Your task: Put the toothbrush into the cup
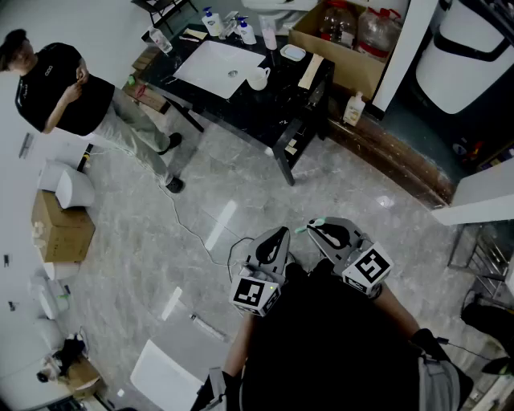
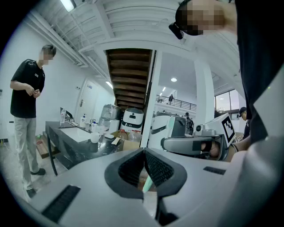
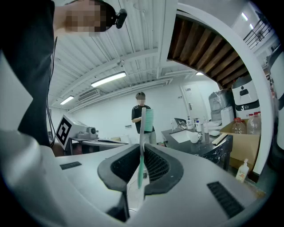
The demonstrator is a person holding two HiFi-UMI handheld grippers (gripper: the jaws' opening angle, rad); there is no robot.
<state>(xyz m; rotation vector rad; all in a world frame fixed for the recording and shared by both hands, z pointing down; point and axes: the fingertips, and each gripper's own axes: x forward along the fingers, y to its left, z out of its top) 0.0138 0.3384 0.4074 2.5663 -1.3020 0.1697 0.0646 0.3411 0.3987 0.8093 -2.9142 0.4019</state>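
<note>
A green toothbrush (image 3: 142, 133) stands upright between the jaws of my right gripper (image 3: 142, 150), which is shut on its handle; the bristle head rises above the tips. In the head view the right gripper (image 1: 316, 229) and the left gripper (image 1: 279, 235) are held side by side, close to the body and above the floor. The left gripper (image 2: 144, 151) is shut, tips meeting; a pale green sliver shows behind them and I cannot tell what it is. The white cup (image 1: 259, 78) stands far ahead on the black table (image 1: 301, 104), beside the white sink (image 1: 215, 67).
A person in a black shirt (image 1: 58, 90) stands left of the table. Bottles (image 1: 213, 21) line the table's back edge. A cardboard box with water jugs (image 1: 347, 42) sits behind it, another box (image 1: 61, 229) at the left. A cable (image 1: 193, 233) lies on the floor.
</note>
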